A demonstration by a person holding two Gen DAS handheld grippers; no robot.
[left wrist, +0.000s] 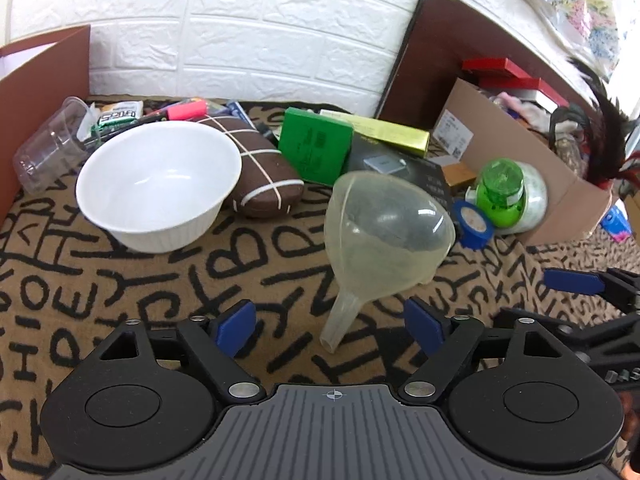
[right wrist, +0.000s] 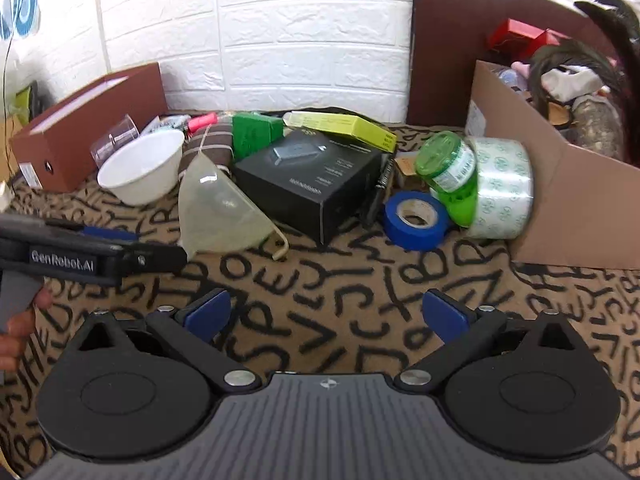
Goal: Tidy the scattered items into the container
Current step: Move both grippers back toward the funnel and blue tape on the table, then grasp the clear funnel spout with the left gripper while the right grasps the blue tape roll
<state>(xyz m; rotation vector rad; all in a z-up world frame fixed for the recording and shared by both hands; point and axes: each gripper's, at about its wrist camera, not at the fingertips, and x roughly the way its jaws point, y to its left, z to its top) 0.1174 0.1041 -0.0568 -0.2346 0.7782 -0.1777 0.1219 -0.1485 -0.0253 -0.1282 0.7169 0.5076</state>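
A translucent funnel (left wrist: 384,232) lies on the patterned cloth, its spout pointing between my left gripper's (left wrist: 332,330) open blue pads; it also shows in the right wrist view (right wrist: 218,208). My right gripper (right wrist: 326,314) is open and empty over bare cloth. A white bowl (left wrist: 160,188), a brown pouch (left wrist: 264,168), a green box (left wrist: 314,150), a black box (right wrist: 308,184), blue tape (right wrist: 416,220), a green jar (right wrist: 446,166) and a clear tape roll (right wrist: 504,188) lie scattered. A cardboard box (right wrist: 580,208) with several items stands at the right.
A brown box (right wrist: 86,126) stands at the left, a clear plastic cup (left wrist: 50,146) beside it. A yellow-green box (right wrist: 344,126) and pens (left wrist: 186,110) lie by the white brick wall. A dark board (right wrist: 444,52) leans at the back right.
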